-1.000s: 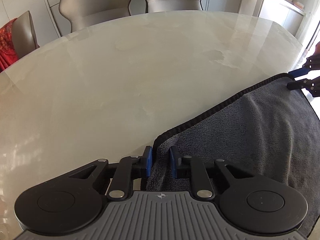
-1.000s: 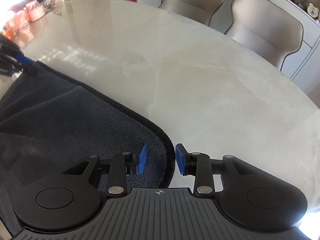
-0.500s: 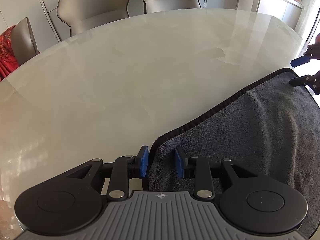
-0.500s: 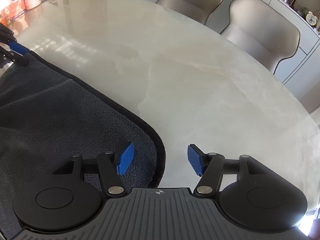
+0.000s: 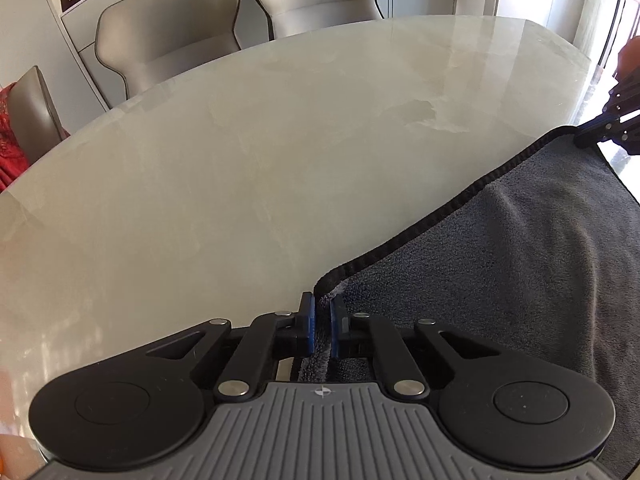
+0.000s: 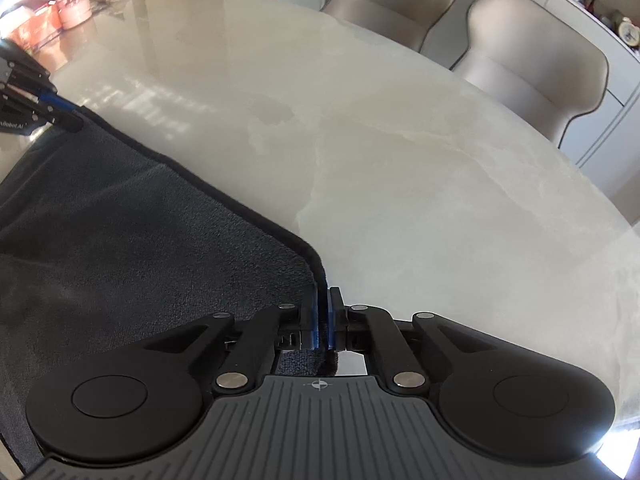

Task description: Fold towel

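A dark grey towel [image 5: 500, 264] with a black hem lies on the pale marble table [image 5: 240, 160]. My left gripper [image 5: 322, 307] is shut on the towel's near left corner, the cloth pinched between the blue pads. In the right wrist view the towel [image 6: 132, 240] fills the left side, and my right gripper [image 6: 323, 300] is shut on its near right corner. Each gripper shows in the other view, the right gripper [image 5: 592, 132] at the far right edge and the left gripper [image 6: 66, 118] at the far left, both at the towel's hem.
Beige chairs [image 5: 168, 44] stand along the table's far side, also in the right wrist view [image 6: 532, 60]. A red cloth [image 5: 10, 140] hangs on a chair at left. Orange containers [image 6: 68, 10] sit at the table's far left end.
Both grippers were open around the towel's corners; both have now closed on them. The corners are slightly lifted and the views have tilted up.
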